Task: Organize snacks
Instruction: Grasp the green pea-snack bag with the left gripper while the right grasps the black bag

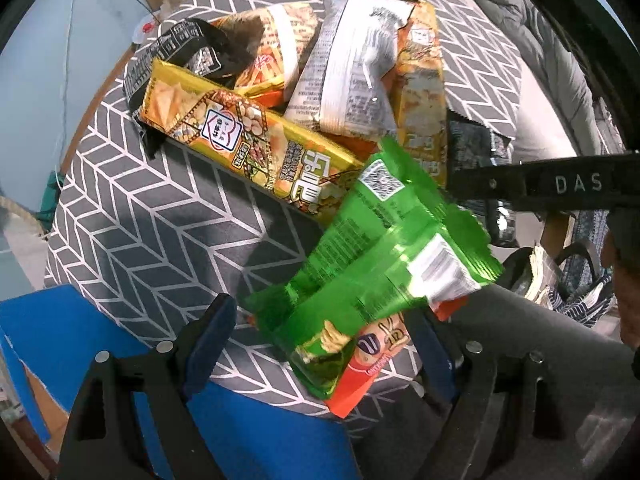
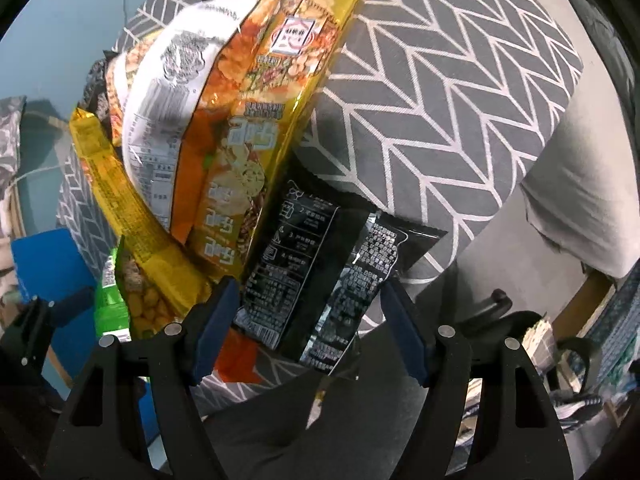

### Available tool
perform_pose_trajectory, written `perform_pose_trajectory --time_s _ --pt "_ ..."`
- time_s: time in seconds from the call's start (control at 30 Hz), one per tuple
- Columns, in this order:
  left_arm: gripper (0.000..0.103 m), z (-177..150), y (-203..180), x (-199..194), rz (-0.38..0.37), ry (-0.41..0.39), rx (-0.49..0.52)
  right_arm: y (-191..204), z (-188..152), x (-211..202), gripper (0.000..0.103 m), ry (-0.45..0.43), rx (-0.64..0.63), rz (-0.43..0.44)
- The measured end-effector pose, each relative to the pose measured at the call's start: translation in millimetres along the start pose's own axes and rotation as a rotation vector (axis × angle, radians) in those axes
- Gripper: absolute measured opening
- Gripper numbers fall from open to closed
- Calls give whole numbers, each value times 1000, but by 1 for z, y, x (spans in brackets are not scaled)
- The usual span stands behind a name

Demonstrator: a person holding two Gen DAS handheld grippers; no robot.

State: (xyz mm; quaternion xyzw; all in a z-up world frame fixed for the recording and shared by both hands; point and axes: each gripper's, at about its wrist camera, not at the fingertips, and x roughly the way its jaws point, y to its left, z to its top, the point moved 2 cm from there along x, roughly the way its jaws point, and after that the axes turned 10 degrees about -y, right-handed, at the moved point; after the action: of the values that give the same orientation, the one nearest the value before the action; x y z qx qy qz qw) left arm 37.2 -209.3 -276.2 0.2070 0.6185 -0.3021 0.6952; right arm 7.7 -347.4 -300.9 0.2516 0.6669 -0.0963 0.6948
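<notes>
Crinkly foil packets are still one loose heap on your chevron-print padded stool (image 1: pixel 132 216), nothing sorted yet. Your left tongs (image 1: pixel 320 344) stand spread wide around the glossy green snack bag (image 1: pixel 376 264); your right tongs (image 2: pixel 310 326) straddle the black packet (image 2: pixel 316 276), unpinched.

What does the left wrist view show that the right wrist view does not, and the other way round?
Only the left wrist view shows the green packet spread out between the open left gripper, whose pads are not pressing on it, and the small black packet at the far end of the pile. Only the right wrist view shows the black packet lying between the open right gripper. Both show the long yellow packet, the white-backed packet, the grey patterned cloth and the blue box.
</notes>
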Motion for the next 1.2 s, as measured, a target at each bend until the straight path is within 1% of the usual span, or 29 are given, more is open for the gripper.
perform_pose_trajectory --time_s 0.1,0.2,0.23,0.27,0.33,0.4,0.47,0.57,0.67,0.9,0.93,0.97,1.13,1.2 --pt "87 0 4 8 1 3 -41 2 2 6 74 5 11 -9" --pt "87 1 6 12 -17 -7 -88 0 2 9 74 3 15 -14" --pt "83 1 8 12 -20 -8 -93 0 2 10 74 2 15 -15" --pt "73 1 8 11 -22 -13 -94 1 3 12 74 0 10 -17" --pt "64 1 9 10 -15 -14 -88 1 2 14 74 -5 0 -15" --pt "56 0 8 6 -27 -31 -79 3 0 13 73 -10 -5 -8" --pt "48 1 12 1 -22 -35 -71 1 -2 11 62 -14 -12 -16" --pt "41 0 14 -5 -32 -44 -87 -7 -4 10 58 -23 -17 -2" --pt "36 0 21 -9 -48 -48 -128 -7 -4 7 55 -39 -48 -12" --pt "33 -6 35 -21 -90 -71 -246 -9 -6 -7 50 -78 -99 -22" --pt "33 -7 36 -24 -94 -76 -256 -9 -6 -10 47 -85 -105 -24" --pt "32 -9 36 -26 -101 -82 -271 -10 -6 -16 39 -92 -117 -29" --pt "32 -14 40 -37 -114 -103 -327 -15 -4 -29 39 -106 -151 -20" --pt "32 -16 40 -36 -117 -104 -343 -19 2 -24 39 -82 -146 17"
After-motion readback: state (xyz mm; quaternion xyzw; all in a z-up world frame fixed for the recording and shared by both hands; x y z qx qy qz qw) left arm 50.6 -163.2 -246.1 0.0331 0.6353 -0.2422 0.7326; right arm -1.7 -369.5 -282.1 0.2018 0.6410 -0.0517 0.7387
